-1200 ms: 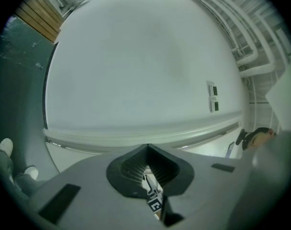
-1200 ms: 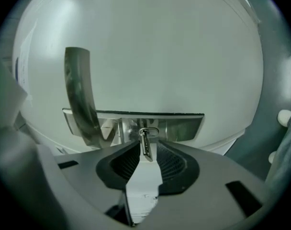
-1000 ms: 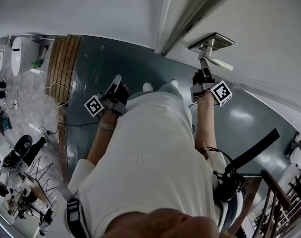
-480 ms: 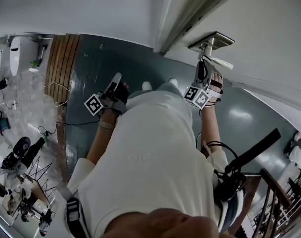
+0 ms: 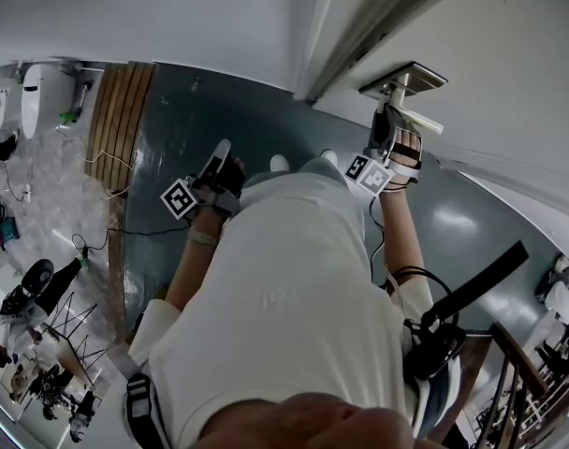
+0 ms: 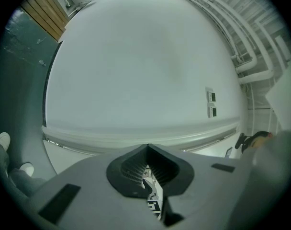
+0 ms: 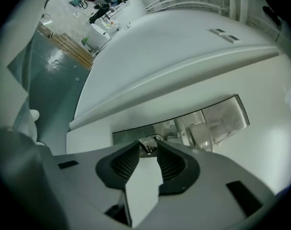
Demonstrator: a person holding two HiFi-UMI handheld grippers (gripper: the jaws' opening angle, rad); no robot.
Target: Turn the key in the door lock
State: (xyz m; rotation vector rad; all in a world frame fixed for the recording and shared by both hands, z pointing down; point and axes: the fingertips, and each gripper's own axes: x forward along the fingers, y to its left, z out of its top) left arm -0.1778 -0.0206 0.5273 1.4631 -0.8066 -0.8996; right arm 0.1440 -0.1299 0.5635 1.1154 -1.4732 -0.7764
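A: Where the key (image 7: 148,144) pokes out of the steel lock plate (image 7: 217,119), what has hold of it?

B: The right gripper (image 7: 148,147). The key's head stands between its two ribbed fingertips (image 7: 128,162), which lie against it on either side. The jaws are only a narrow gap apart and have just been easing open, so I judge the hold a light one.

A: Which way does the key run?

B: Straight ahead of the fingers, its shaft going into the door (image 5: 509,82) along the line the gripper points. Any further turn would be a roll of that wrist about this line, not a sideways push.

A: And the handle?

B: The lever handle (image 5: 423,121) sticks out right beside that gripper in the head view. Whether they touch I cannot tell.

A: The other hand?

B: The left gripper (image 5: 219,157) is well apart, low by the person's hip, jaws pressed together on nothing, facing a bare wall (image 6: 136,71). The right is plainly the nearer.
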